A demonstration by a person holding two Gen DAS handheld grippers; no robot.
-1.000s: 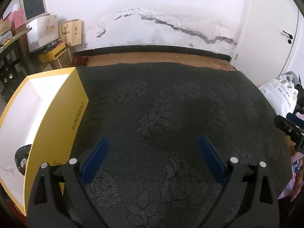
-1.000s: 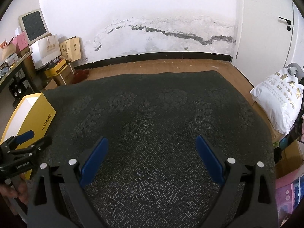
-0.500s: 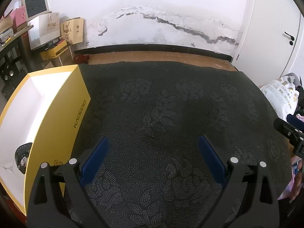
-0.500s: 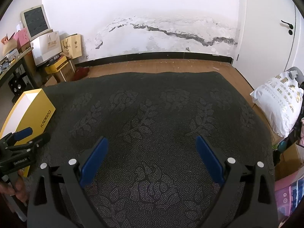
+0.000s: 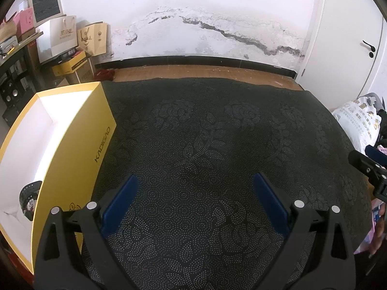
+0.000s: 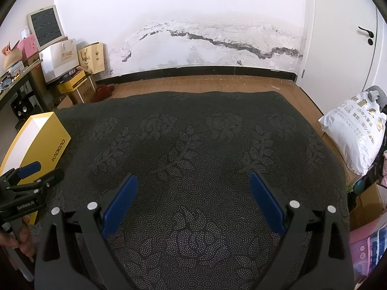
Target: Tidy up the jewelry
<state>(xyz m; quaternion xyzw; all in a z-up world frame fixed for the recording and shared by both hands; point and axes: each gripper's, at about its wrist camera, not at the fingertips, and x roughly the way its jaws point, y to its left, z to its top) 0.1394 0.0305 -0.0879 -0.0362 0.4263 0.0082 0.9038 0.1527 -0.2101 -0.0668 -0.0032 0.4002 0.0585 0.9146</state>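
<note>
Box [image 5: 72,145]: left of my left gripper [image 5: 194,186], on the cloth [image 5: 205,145].
Watch [image 5: 29,199]: inside the box, near corner.
Sack [image 6: 355,133]: right of my right gripper [image 6: 193,184].

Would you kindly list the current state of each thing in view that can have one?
left hand-held gripper: open, holding nothing, above the cloth.
right hand-held gripper: open, holding nothing, above the cloth.
yellow box: lid off, open on top, standing on the cloth's left edge.
dark band: lying inside the yellow box, near corner.
door: shut.
black patterned cloth: spread flat.
</note>
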